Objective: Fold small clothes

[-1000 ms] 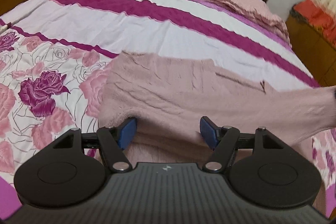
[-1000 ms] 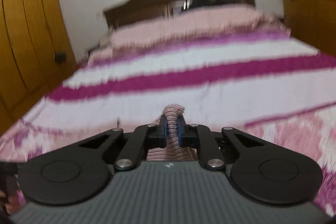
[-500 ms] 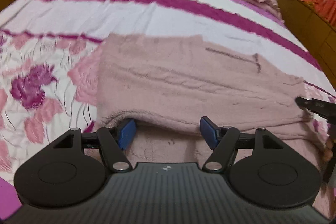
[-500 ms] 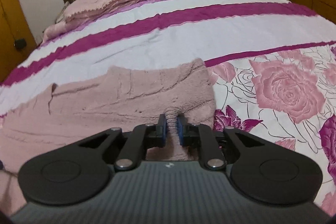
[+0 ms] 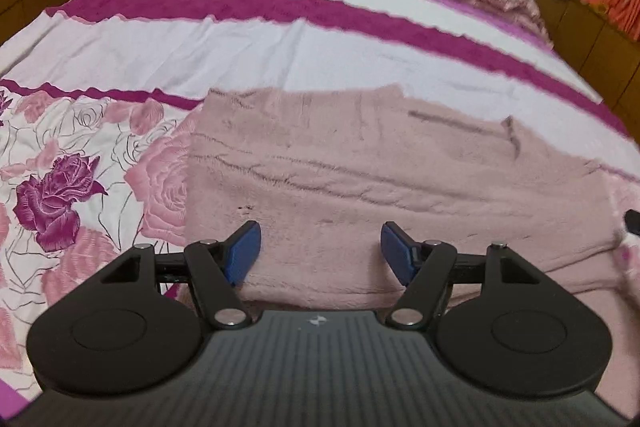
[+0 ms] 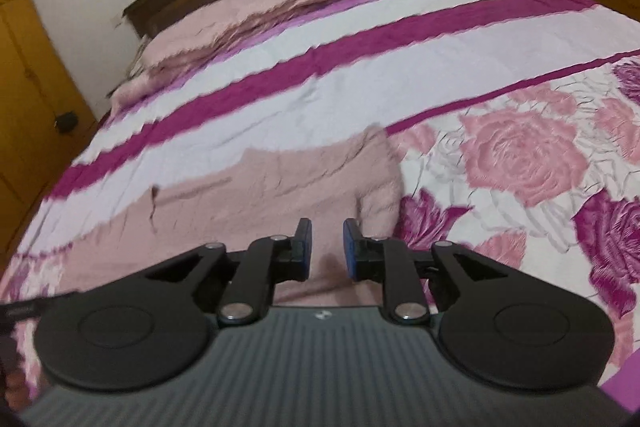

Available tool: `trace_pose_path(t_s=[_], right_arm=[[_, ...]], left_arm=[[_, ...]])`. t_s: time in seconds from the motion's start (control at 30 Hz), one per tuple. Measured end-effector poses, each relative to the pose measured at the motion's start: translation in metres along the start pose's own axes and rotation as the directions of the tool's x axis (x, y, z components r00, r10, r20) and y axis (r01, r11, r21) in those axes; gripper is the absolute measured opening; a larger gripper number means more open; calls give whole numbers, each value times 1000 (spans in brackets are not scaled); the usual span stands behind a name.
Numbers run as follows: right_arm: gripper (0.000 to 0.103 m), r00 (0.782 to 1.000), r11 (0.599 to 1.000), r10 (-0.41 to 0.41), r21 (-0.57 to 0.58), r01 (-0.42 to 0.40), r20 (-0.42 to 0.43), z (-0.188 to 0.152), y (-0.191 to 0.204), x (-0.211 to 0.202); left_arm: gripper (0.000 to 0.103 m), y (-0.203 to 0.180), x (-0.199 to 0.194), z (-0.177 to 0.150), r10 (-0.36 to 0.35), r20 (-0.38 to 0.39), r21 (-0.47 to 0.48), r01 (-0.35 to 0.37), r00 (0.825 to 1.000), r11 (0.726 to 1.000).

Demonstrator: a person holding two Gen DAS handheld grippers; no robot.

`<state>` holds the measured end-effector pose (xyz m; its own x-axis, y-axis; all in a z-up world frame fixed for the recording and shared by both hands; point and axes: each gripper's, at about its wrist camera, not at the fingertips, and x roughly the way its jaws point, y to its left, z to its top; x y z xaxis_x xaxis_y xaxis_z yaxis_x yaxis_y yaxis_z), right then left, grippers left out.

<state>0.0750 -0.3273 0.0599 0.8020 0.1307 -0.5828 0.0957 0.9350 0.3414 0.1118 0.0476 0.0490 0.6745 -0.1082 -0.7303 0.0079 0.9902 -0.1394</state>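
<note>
Left wrist: I see my left gripper (image 5: 320, 247) spread wide over the pink garment (image 5: 400, 187), which lies flat on the floral bedspread (image 5: 80, 147), nothing clamped. Right wrist: my right gripper (image 6: 327, 247) has just been opening; its pads stand slightly apart above the garment's near edge.

1. Left tongs (image 5: 320, 247): matt black body with fine ridges running lengthwise and a small pale mark at the middle.
2. A round black disc sits on each side, each with a faint circle pressed into it.
3. Black link arms turn on silver screws (image 5: 230, 315).
4. Right tongs (image 6: 327, 249): same black build.
5. Blue pads (image 6: 352, 251) line the fingers.
</note>
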Motion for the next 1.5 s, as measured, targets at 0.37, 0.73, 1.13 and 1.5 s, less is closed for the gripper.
trace_pose_path(t_s=[0.37,0.73,1.13,1.5], right_arm=[[19,998,997,-67,-38,67,5,-21,2,21],[60,1000,999,17,-39,-17,2,-19,9,-32],[60,985,954,112,-262,-144,-133,-46,44,-102],[59,973,848,76,-499,-177,-217,-115,63,-152]], left_arm=[[74,-8,-4,-8,62,0,97,-62,998,993],[74,-13,-61,-25,73,-8,121,-71,997,990],[75,-20,-118,-57,45,0,162,-45,999,986],[76,-33,-161,-123,10,-24,309,-2,1000,951]])
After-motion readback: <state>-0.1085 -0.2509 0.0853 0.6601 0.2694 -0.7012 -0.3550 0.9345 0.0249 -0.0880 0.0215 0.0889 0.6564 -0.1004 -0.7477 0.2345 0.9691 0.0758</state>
